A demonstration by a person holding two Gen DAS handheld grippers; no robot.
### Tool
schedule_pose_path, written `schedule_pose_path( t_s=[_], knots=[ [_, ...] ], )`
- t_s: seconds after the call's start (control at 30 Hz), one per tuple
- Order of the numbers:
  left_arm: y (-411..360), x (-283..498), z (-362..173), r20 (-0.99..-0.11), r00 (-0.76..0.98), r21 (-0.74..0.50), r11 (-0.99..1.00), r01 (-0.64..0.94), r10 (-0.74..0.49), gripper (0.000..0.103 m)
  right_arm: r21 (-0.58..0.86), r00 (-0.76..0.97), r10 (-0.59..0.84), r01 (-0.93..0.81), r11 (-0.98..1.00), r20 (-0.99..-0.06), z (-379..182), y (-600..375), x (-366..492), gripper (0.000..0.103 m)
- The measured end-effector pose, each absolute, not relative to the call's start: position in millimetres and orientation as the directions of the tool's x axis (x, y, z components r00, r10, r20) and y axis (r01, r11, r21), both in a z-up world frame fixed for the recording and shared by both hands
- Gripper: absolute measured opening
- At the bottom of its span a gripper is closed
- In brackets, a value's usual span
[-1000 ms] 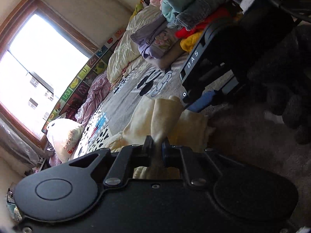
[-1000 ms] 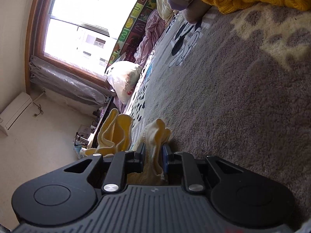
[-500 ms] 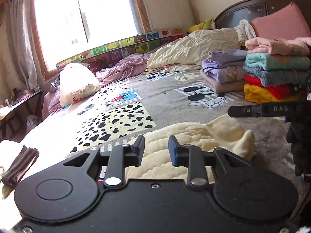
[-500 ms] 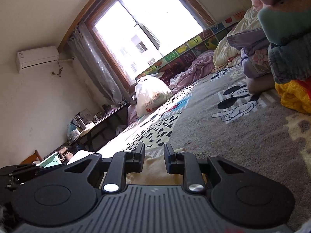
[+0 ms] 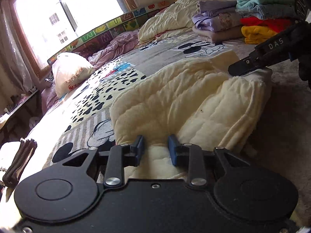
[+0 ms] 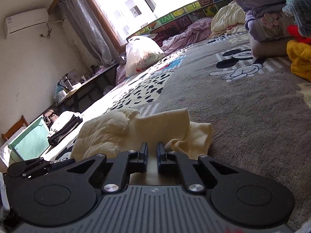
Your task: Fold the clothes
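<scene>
- Your left tool (image 5: pixel 156 149) sits low over the near edge of the cream fleece garment (image 5: pixel 175 101), its blue-padded jaws spread and gripping nothing.
- Your right tool (image 6: pixel 151 156) hovers at the garment's other near corner, jaws slightly apart, with no cloth between them.
- The garment lies flat on the bed blanket (image 5: pixel 120 77), folded into a thick pad; in the left view its long axis runs away from you toward the upper right.
- In that view your right tool's tip rests on the garment's far corner.
- Farther off, a stack of folded clothes (image 5: pixel 258 15) stands on the blanket.
- A white plastic bag (image 6: pixel 141 55) lies near the window.
</scene>
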State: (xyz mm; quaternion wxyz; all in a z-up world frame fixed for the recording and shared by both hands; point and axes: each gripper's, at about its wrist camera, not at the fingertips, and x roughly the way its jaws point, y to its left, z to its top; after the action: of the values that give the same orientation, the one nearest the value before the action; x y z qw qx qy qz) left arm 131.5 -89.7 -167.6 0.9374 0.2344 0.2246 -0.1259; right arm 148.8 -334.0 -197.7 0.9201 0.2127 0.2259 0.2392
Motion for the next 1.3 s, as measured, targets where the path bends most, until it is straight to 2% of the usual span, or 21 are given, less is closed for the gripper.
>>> schedule_pose_path(
  t_s=[0.03, 0.07, 0.13, 0.17, 0.27, 0.3, 0.37, 0.4, 0.43, 0.47, 0.57, 0.7, 0.77, 0.83, 0.87, 0.93, 1.03, 1.1, 1.2, 1.3],
  knots=[
    [-90.1, 127.3, -156.1, -0.448, 0.884, 0.373, 0.871, 0.321, -0.134, 0.028, 0.493, 0.788, 0.533, -0.347, 0.798, -0.308, -196.0, -333.7, 146.5, 0.011],
    [-92.1, 125.6, -148.7, -0.423, 0.895, 0.361, 0.880, 0.309, -0.140, 0.028, 0.486, 0.792, 0.530, -0.351, 0.801, -0.302, -194.4, -333.4, 144.3, 0.019],
    [-100.5, 127.1, -139.4, -0.410, 0.894, 0.324, 0.887, 0.329, -0.182, 0.028, 0.458, 0.801, 0.534, -0.382, 0.803, -0.270, -187.1, -331.0, 138.0, 0.025],
    [-105.0, 128.0, -135.0, -0.404, 0.892, 0.304, 0.889, 0.342, -0.205, 0.028, 0.430, 0.804, 0.544, -0.414, 0.802, -0.242, -180.4, -327.4, 134.2, 0.027],
    [-114.2, 141.1, -136.0, -0.424, 0.866, 0.235, 0.891, 0.387, -0.264, 0.028, 0.324, 0.774, 0.568, -0.481, 0.814, -0.279, -176.5, -304.7, 129.4, 0.027],
    [-117.4, 148.0, -142.8, -0.469, 0.836, 0.195, 0.889, 0.414, -0.286, 0.029, 0.288, 0.764, 0.575, -0.503, 0.815, -0.293, -175.2, -297.1, 127.9, 0.027],
    [-124.4, 162.4, -159.5, -0.571, 0.753, 0.104, 0.881, 0.462, -0.327, 0.041, 0.218, 0.744, 0.585, -0.544, 0.811, -0.321, -172.9, -282.2, 124.9, 0.027],
    [-130.2, 163.7, -171.8, -0.590, 0.747, 0.135, 0.875, 0.466, -0.306, 0.041, 0.209, 0.743, 0.572, -0.533, 0.820, -0.347, -177.2, -280.2, 126.9, 0.028],
    [-136.5, 163.4, -185.3, -0.601, 0.751, 0.185, 0.866, 0.464, -0.274, 0.046, 0.225, 0.736, 0.566, -0.520, 0.824, -0.371, -181.8, -281.1, 131.4, 0.030],
    [-140.4, 159.9, -188.5, -0.602, 0.756, 0.202, 0.867, 0.455, -0.256, 0.046, 0.235, 0.734, 0.560, -0.509, 0.828, -0.385, -185.3, -282.2, 134.0, 0.033],
    [-146.3, 144.6, -186.6, -0.609, 0.760, 0.229, 0.866, 0.444, -0.228, 0.045, 0.254, 0.732, 0.540, -0.476, 0.842, -0.417, -194.1, -284.1, 140.6, 0.031],
    [-137.9, 133.2, -149.6, -0.674, 0.700, 0.129, 0.895, 0.427, -0.237, 0.042, 0.264, 0.731, 0.549, -0.481, 0.836, -0.406, -188.2, -287.2, 136.3, 0.031],
    [-144.9, 118.0, -119.2, -0.604, 0.756, 0.154, 0.893, 0.422, -0.253, 0.041, 0.275, 0.754, 0.537, -0.463, 0.843, -0.377, -180.4, -294.8, 130.8, 0.032],
    [-156.5, 109.6, -113.1, -0.574, 0.774, 0.159, 0.891, 0.425, -0.267, 0.041, 0.300, 0.794, 0.509, -0.423, 0.855, -0.332, -171.0, -308.4, 124.8, 0.032],
    [-162.4, 112.1, -115.7, -0.571, 0.773, 0.153, 0.889, 0.432, -0.278, 0.041, 0.320, 0.809, 0.483, -0.384, 0.866, -0.335, -171.9, -318.6, 127.1, 0.034],
    [-172.2, 117.7, -140.2, -0.633, 0.732, 0.149, 0.888, 0.435, -0.253, 0.040, 0.365, 0.828, 0.442, -0.316, 0.876, -0.344, -176.7, -337.3, 133.4, 0.034],
    [-178.6, 110.2, -164.2, -0.622, 0.754, 0.203, 0.887, 0.415, -0.211, 0.040, 0.430, 0.825, 0.420, -0.245, 0.869, -0.377, -190.6, -356.1, 146.4, 0.036],
    [-180.2, 106.0, -158.0, -0.637, 0.745, 0.207, 0.887, 0.412, -0.198, 0.040, 0.431, 0.788, 0.420, -0.220, 0.875, -0.450, -203.1, -355.6, 156.2, 0.037],
    [-169.2, 89.5, -138.4, -0.639, 0.736, 0.174, 0.891, 0.420, -0.223, 0.040, 0.472, 0.783, 0.425, -0.192, 0.860, -0.455, -211.1, -359.3, 162.1, 0.040],
    [-137.4, 53.3, -110.2, -0.581, 0.769, 0.060, 0.928, 0.367, -0.267, 0.040, 0.528, 0.781, 0.438, -0.167, 0.833, -0.445, -211.7, -366.7, 162.3, 0.049]
  ],
)
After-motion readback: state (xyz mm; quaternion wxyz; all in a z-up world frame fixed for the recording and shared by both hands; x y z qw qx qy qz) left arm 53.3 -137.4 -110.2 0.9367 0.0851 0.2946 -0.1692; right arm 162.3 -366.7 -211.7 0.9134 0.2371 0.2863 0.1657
